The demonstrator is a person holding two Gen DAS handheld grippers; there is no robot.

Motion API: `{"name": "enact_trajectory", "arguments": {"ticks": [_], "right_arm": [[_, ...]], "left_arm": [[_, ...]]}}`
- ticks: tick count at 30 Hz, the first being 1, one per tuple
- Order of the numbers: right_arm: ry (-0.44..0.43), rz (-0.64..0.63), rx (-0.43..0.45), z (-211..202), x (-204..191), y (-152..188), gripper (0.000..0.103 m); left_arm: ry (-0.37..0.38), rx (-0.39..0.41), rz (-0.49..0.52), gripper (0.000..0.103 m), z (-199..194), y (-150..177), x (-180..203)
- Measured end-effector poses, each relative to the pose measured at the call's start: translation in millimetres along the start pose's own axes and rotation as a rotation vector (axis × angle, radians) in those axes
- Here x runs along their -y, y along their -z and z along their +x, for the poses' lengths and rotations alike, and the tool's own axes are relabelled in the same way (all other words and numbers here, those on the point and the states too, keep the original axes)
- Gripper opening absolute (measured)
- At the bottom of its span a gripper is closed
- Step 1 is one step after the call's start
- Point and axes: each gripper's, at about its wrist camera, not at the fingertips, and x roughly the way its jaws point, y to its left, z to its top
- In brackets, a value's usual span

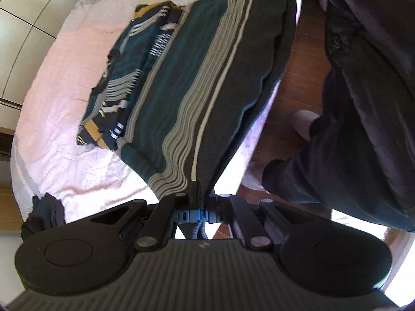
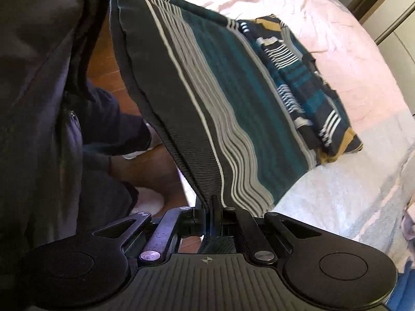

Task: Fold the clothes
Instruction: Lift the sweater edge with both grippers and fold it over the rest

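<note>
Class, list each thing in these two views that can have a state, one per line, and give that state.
Striped garment: lifted at its near edge, stretched taut, far part bunched on the bed.
Left tongs: shut on the garment's corner.
Right tongs: shut on the garment's other corner.
Bed cover: spread out, wrinkled.
Dark clothes: crumpled in a heap at the bed's edge.

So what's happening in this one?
A person is folding a striped garment on a bed. The left gripper and the right gripper are each shut on one of its edges, holding that part up off the bed. The rest lies bunched on the pink bedcover. Another dark garment sits near the bed's edge.
</note>
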Motion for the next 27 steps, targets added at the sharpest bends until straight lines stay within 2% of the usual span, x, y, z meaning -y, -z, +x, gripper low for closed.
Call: {"name": "enact_trajectory", "arguments": {"ticks": [5,9,12,14,19,24,27], "right_arm": [[0.105,-0.012,0.056,-13.4,66.1,-18.4,0.001],[0.159,-0.027,0.082,-12.1,134.3,-41.7,0.001],[0.178,-0.007,0.087,0.3,188.8,-67.7,0.001],[0.179,0.003,0.075,16.0,226.2,-84.9,0.001],[0.112,0.064,-0.009,73.9,313.1,-124.2,0.001],[0.04,0.117,-0.103,144.3,379.3,-145.0,0.001],[-0.002,0.156,-0.138,174.4,408.4,-149.5,0.001]], "left_arm": [[-0.079,0.047,-0.015,0.002,9.1,-17.2,-74.3],[-0.068,0.084,-0.032,0.002,28.8,-37.3,-148.9],[-0.03,0.106,-0.051,0.002,55.8,-49.5,-212.2],[0.024,0.115,-0.07,0.002,82.4,-55.7,-257.6],[0.172,0.11,-0.07,0.002,164.1,-68.0,-346.4],[0.282,0.089,-0.111,0.002,251.9,-78.3,-406.5],[0.325,0.072,-0.136,0.002,292.7,-82.5,-429.3]]}}
